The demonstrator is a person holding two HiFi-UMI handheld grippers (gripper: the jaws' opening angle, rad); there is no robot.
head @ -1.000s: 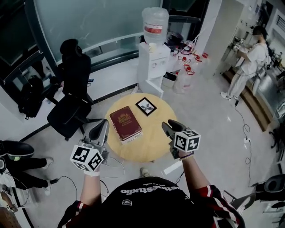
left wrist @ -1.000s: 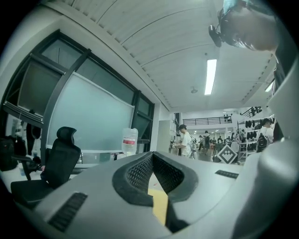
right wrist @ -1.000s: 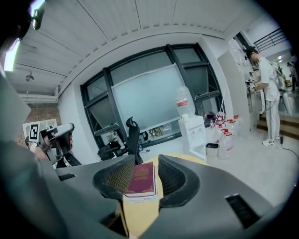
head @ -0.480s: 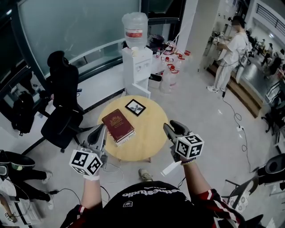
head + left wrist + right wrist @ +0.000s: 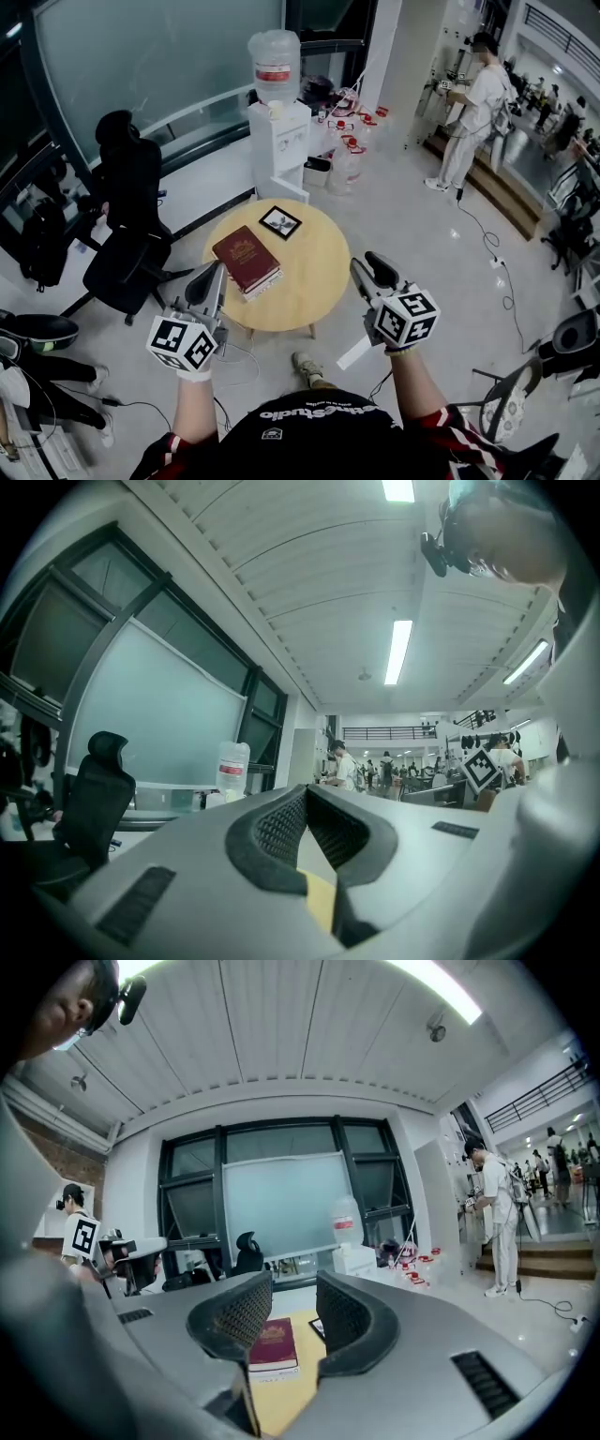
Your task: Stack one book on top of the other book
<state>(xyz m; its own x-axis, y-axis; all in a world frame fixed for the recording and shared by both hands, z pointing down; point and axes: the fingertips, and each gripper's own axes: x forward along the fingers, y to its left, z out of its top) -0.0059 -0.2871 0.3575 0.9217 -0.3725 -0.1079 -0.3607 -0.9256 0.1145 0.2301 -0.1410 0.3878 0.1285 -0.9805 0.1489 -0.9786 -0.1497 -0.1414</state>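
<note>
Book (image 5: 246, 262) on round table (image 5: 319, 277), picture frame (image 5: 280, 222) beside

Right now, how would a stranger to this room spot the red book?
Look for the white water cooler; just in front of it stands a round wooden table. On that table lies the red book, thick and dark red with a gold emblem, much bigger than the small black-edged picture next to it.

Pale floor (image 5: 441, 253), glass wall (image 5: 141, 56), black office chair (image 5: 127, 225), water dispenser (image 5: 277, 141), ceiling strip lights (image 5: 397, 652)
</note>
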